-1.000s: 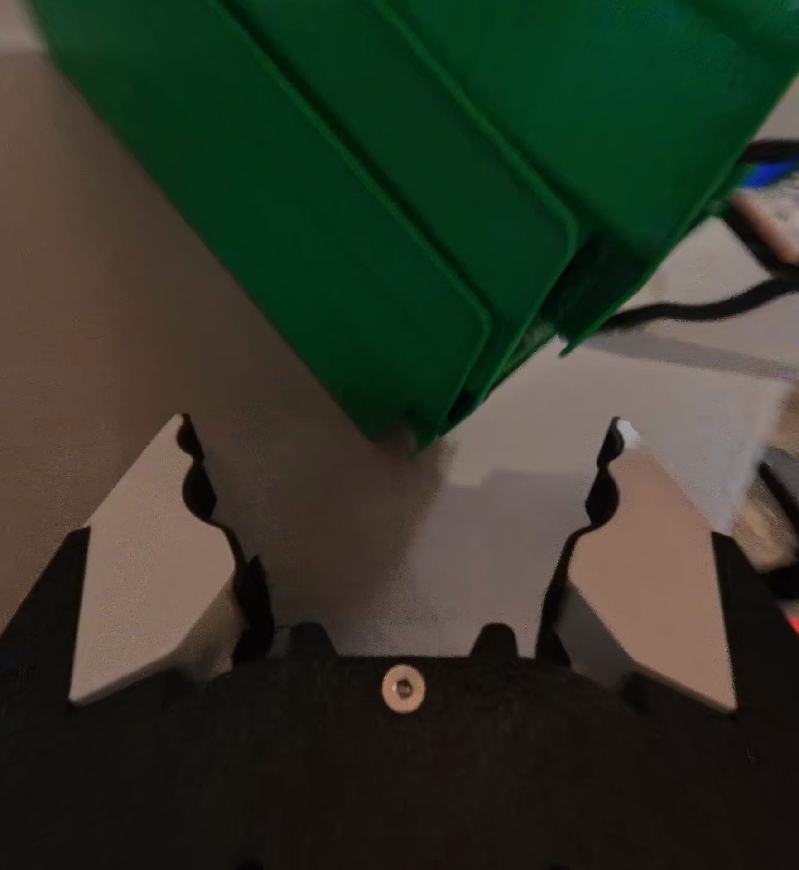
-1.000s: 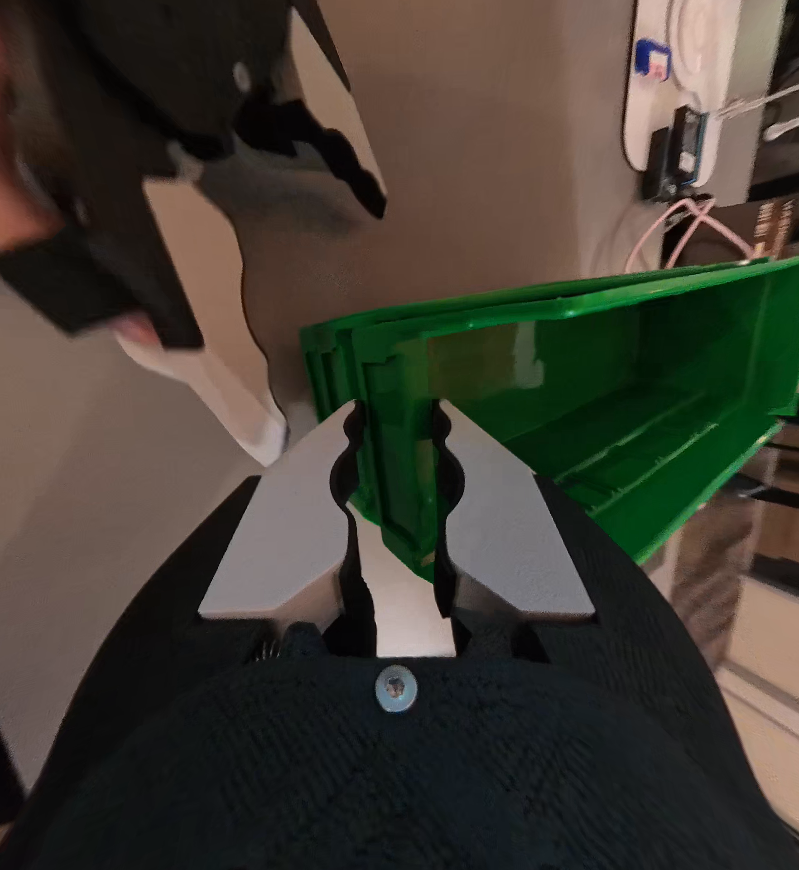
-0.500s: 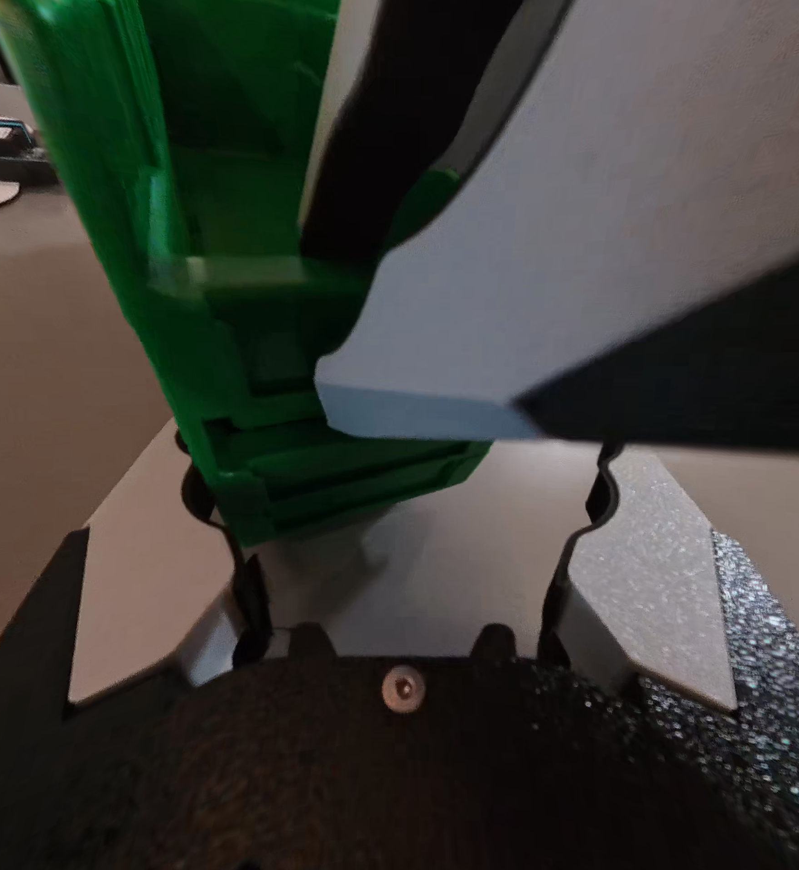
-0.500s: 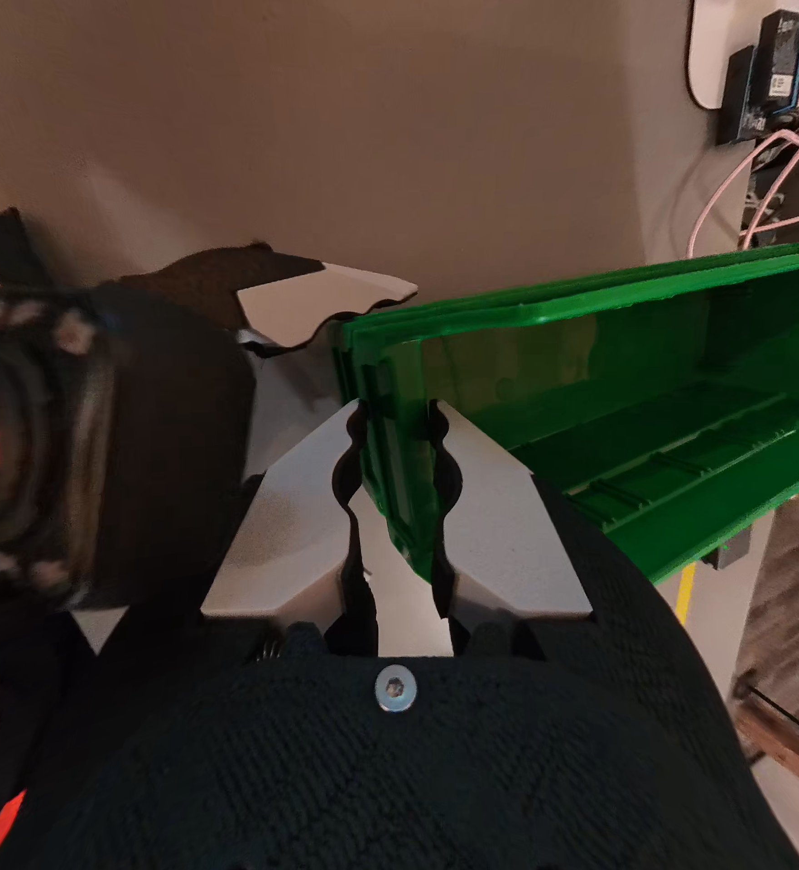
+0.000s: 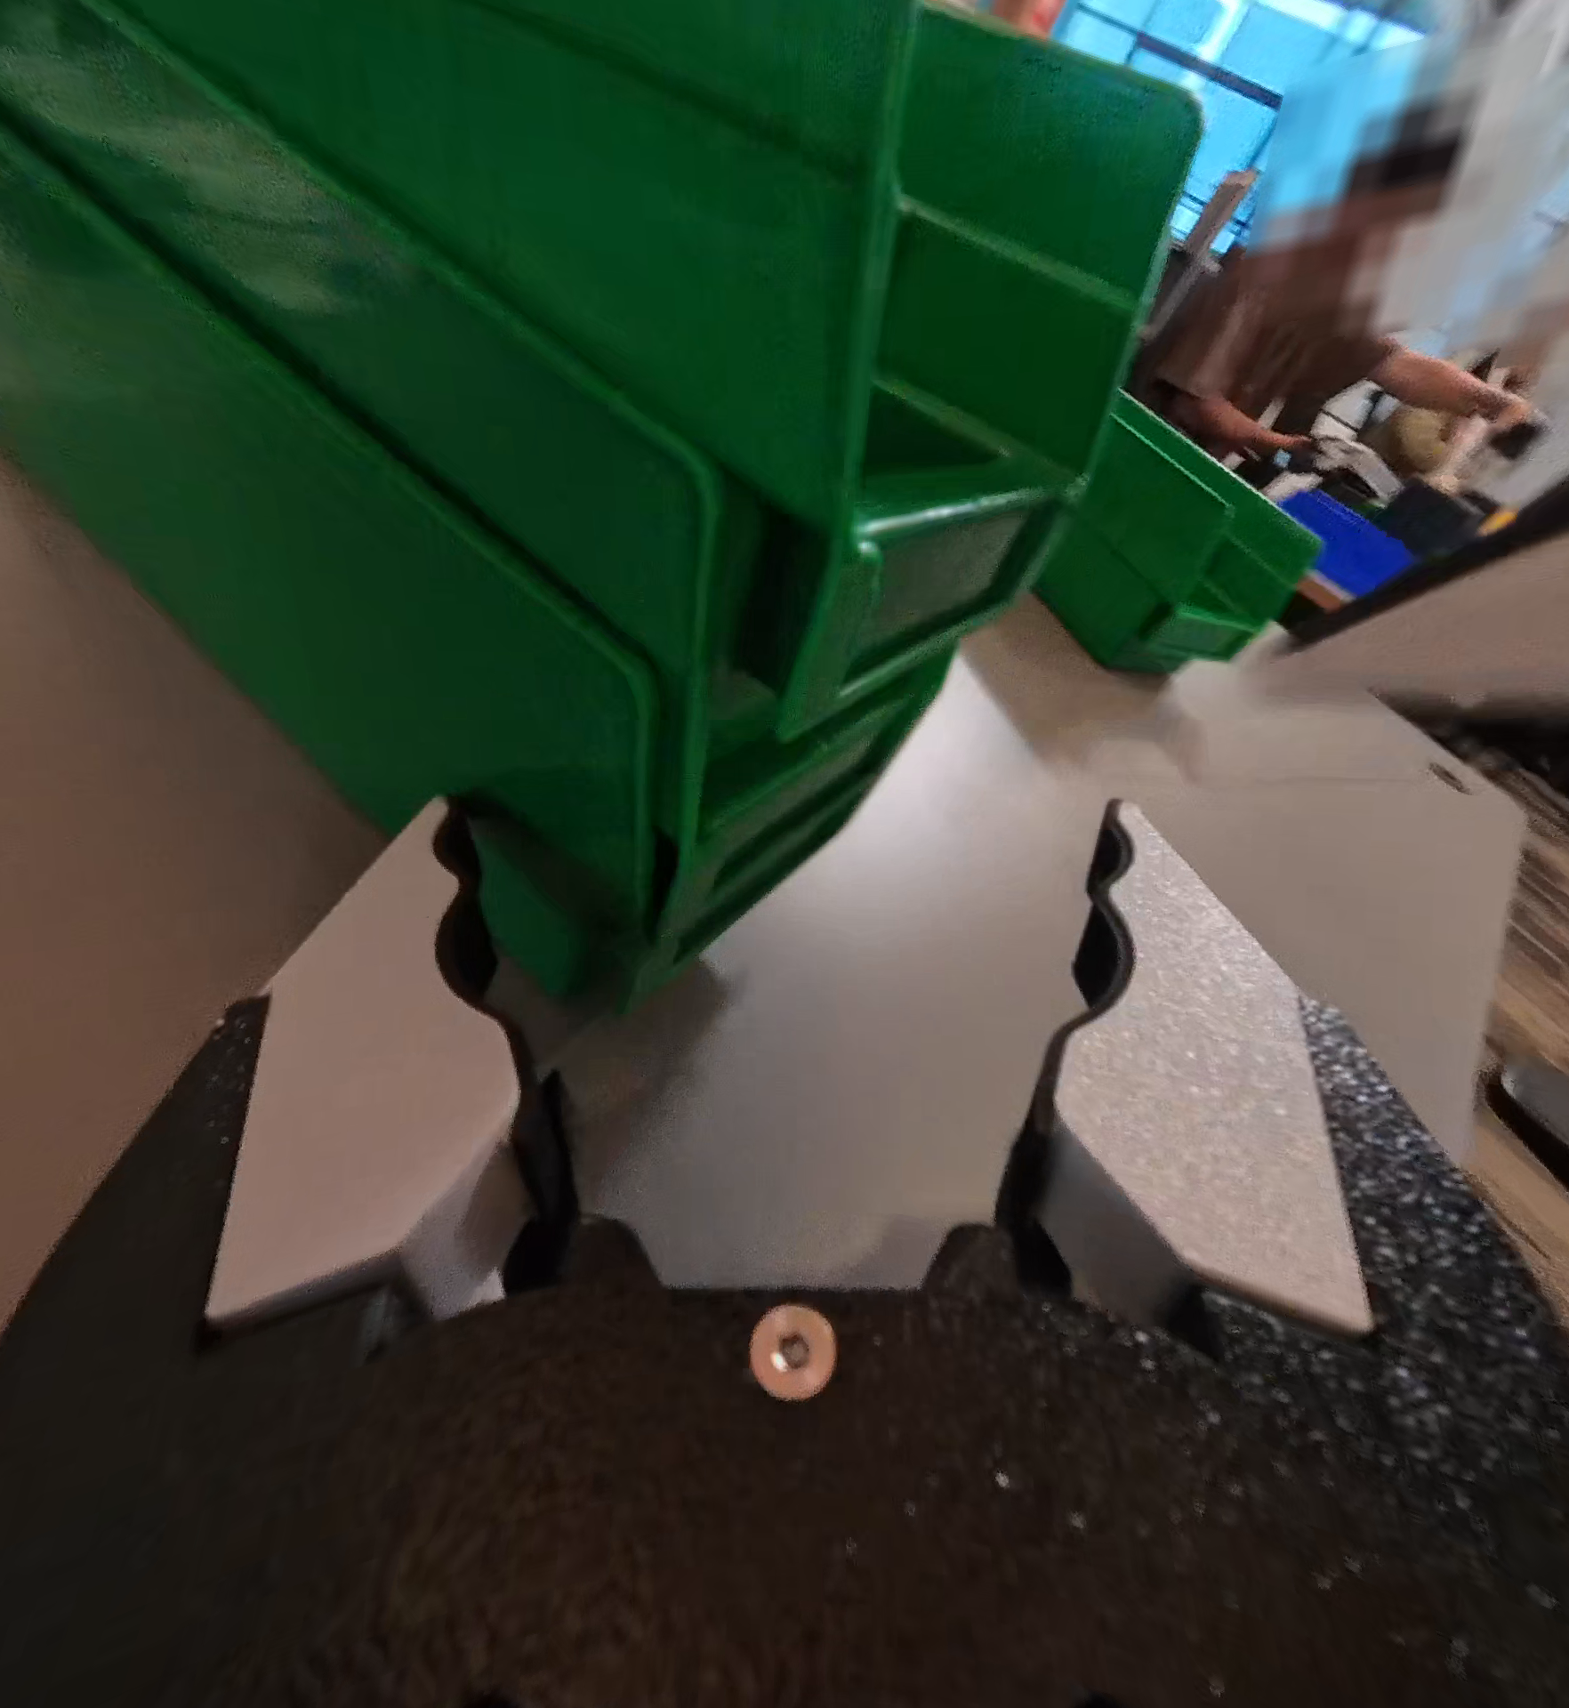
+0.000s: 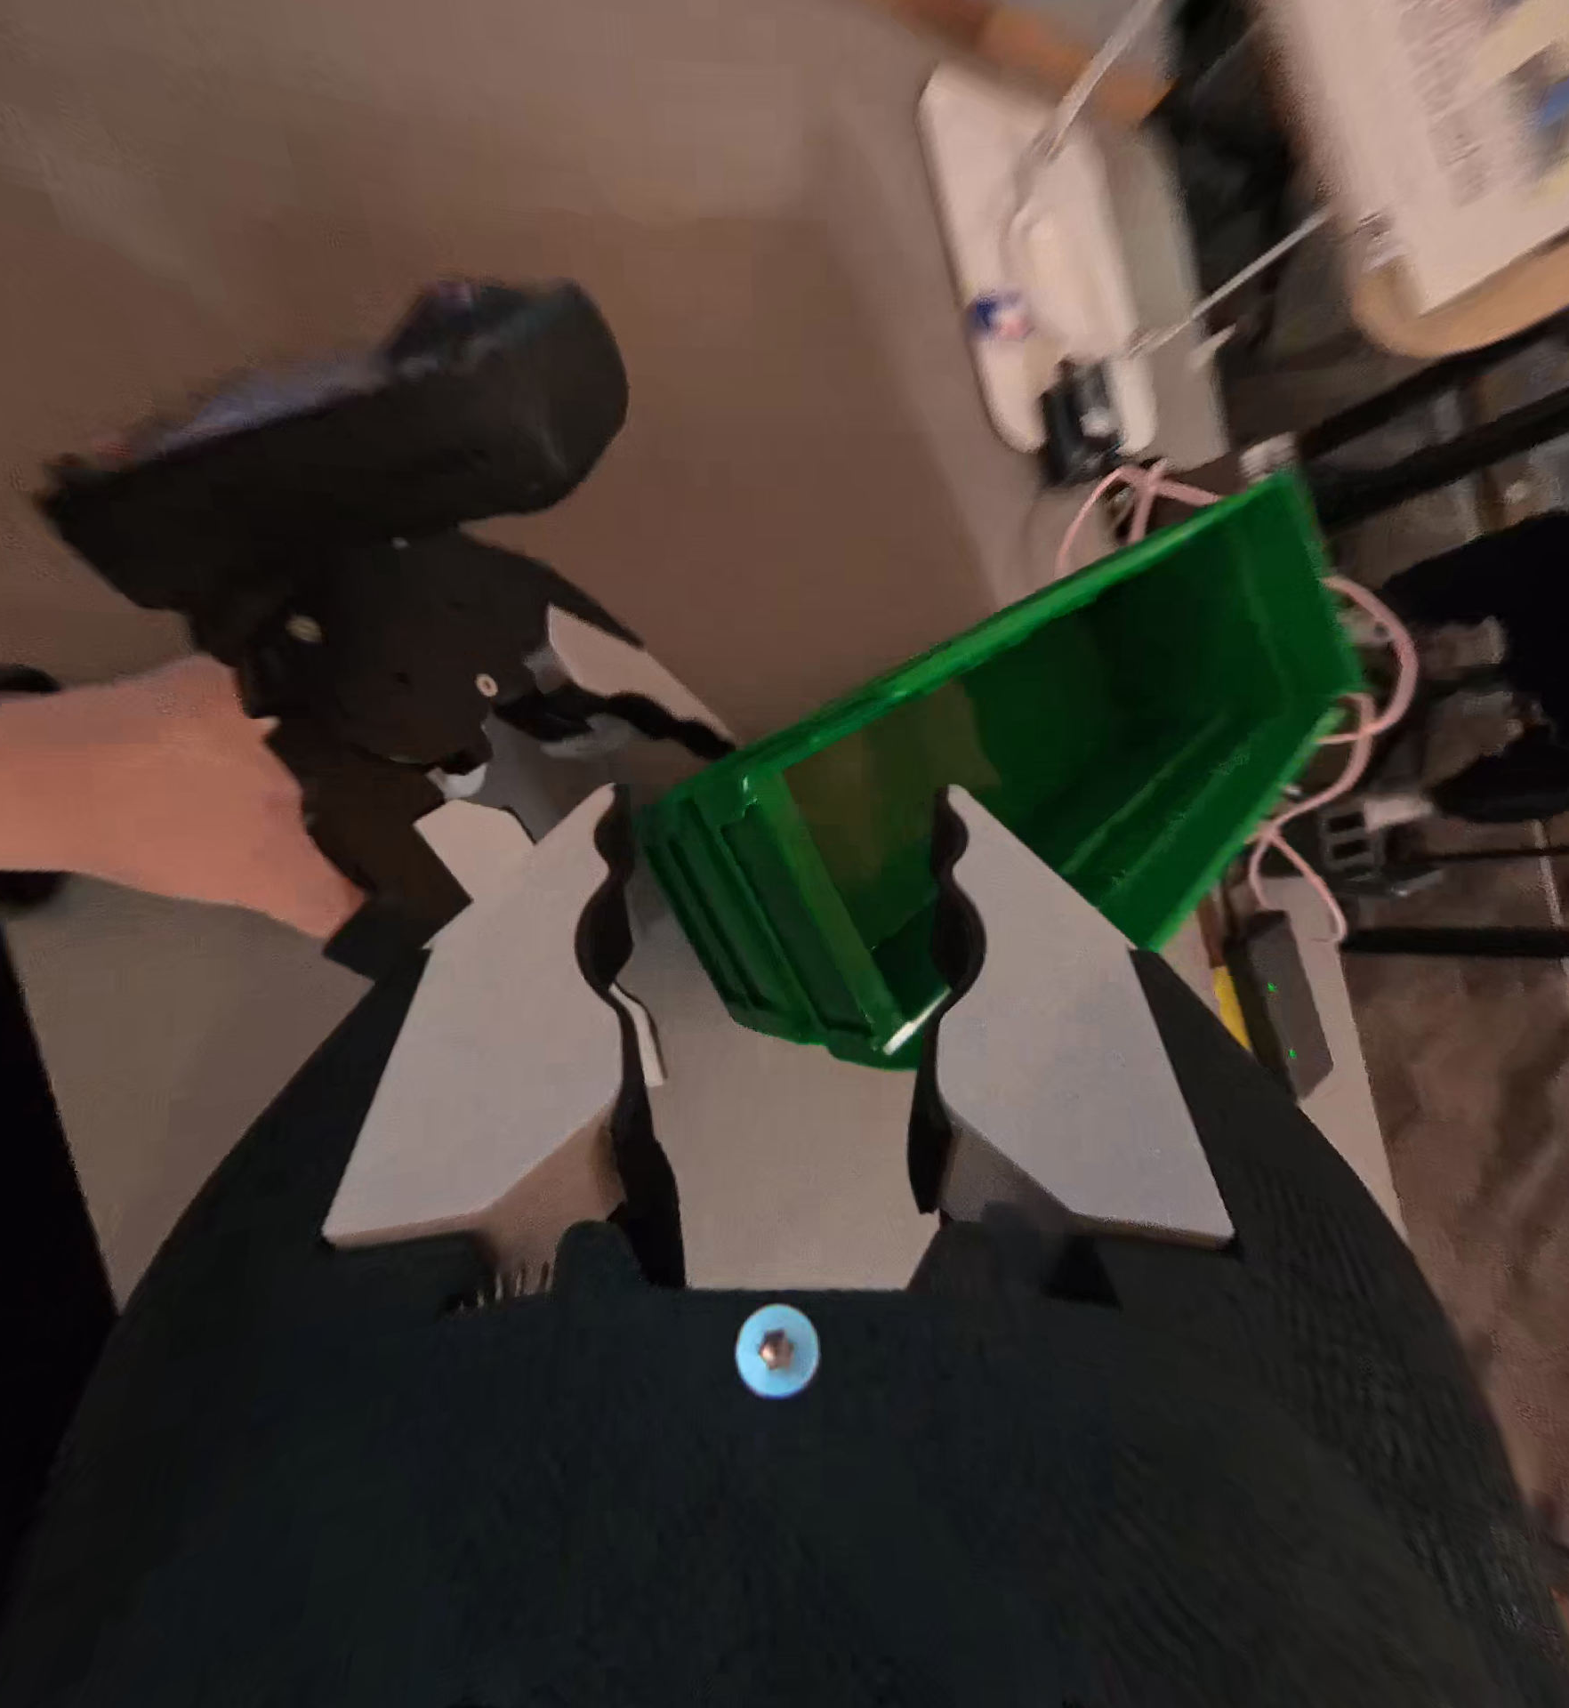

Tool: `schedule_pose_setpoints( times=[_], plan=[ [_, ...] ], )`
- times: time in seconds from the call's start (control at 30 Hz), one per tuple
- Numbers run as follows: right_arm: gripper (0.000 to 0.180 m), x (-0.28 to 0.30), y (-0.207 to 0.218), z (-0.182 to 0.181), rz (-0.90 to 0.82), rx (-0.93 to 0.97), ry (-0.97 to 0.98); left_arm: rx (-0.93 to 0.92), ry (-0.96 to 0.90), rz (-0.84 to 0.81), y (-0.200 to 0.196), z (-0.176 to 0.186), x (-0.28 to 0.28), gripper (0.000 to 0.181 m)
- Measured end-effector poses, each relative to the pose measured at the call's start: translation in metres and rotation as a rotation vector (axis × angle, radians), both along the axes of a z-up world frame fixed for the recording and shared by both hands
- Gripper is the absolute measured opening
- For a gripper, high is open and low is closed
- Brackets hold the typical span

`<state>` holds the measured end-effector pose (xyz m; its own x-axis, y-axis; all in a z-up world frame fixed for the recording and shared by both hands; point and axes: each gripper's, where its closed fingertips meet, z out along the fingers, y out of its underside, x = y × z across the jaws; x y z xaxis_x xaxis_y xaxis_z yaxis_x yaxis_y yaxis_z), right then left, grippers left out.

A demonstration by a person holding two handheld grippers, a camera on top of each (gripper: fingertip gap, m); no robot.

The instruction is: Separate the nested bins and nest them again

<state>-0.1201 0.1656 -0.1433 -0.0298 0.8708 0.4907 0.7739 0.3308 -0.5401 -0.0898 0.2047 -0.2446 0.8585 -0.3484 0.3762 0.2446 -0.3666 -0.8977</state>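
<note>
left wrist view: left gripper [image 5: 781, 915] has its grey fingers [image 5: 365, 1063] spread wide, nothing clamped. the near bottom corner of the stack of nested green plastic bins [image 5: 448, 444] sits in the gap, close against the inner edge of the left finger; whether it touches is hard to say. the stack is tilted, its ribbed side walls running up and away to the far left, corner resting on or just above the pale grey surface [image 5: 901, 832]. three or so shells show at the stepped rims, one inside another. farther right, a second lot of green bins [image 5: 1169, 564] stands on the same surface, well apart from the first. far right, a person [image 5: 1271, 342] in a brown top, partly under a mosaic patch, and a blue crate [image 5: 1335, 536] beyond.

right wrist view: at left a hand [image 6: 125, 804] grips the black body of the left gripper [image 6: 651, 730], whose fingers point at the near left end of the stack. right gripper [image 6: 776, 887] has its fingers [image 6: 504, 1017] parted wide, holding nothing; the near end wall of the nested bins [image 6: 1086, 739] lies between the tips, nearer the right finger. the open top faces this camera, the long interior running to the far right, out past the surface edge. pink cables [image 6: 1372, 665] and a white device [image 6: 1040, 277] lie far right, blurred.
</note>
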Motion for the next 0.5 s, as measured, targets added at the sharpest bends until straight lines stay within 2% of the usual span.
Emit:
schedule_pose_setpoints(
  times=[0.1, 0.13, 0.2, 0.3, 0.4, 0.47, 0.5],
  plan=[
    [0.071, 0.055, 0.015, 0.050, -0.055, 0.016, 0.278, -0.003, 0.012, -0.130, -0.004, -0.001, 0.026, 0.131],
    [0.074, 0.082, 0.033, 0.062, -0.122, 0.037, 0.346, -0.009, 0.014, -0.171, -0.007, -0.002, 0.033, 0.132],
    [0.091, 0.144, 0.082, 0.073, -0.321, 0.059, 0.417, -0.017, 0.012, -0.234, -0.013, 0.000, 0.039, 0.135],
    [0.119, 0.232, 0.158, 0.063, -0.625, -0.024, 0.450, 0.006, 0.013, -0.270, -0.019, 0.010, 0.029, 0.140],
    [0.149, 0.292, 0.217, 0.030, -0.870, -0.220, 0.458, 0.079, 0.018, -0.231, -0.020, 0.024, 0.004, 0.143],
    [0.160, 0.313, 0.243, 0.000, -0.986, -0.343, 0.412, 0.113, 0.018, -0.183, -0.019, 0.026, -0.014, 0.144],
    [0.160, 0.322, 0.254, -0.016, -1.043, -0.382, 0.366, 0.121, 0.012, -0.157, -0.018, 0.026, -0.023, 0.144]
  ],
)
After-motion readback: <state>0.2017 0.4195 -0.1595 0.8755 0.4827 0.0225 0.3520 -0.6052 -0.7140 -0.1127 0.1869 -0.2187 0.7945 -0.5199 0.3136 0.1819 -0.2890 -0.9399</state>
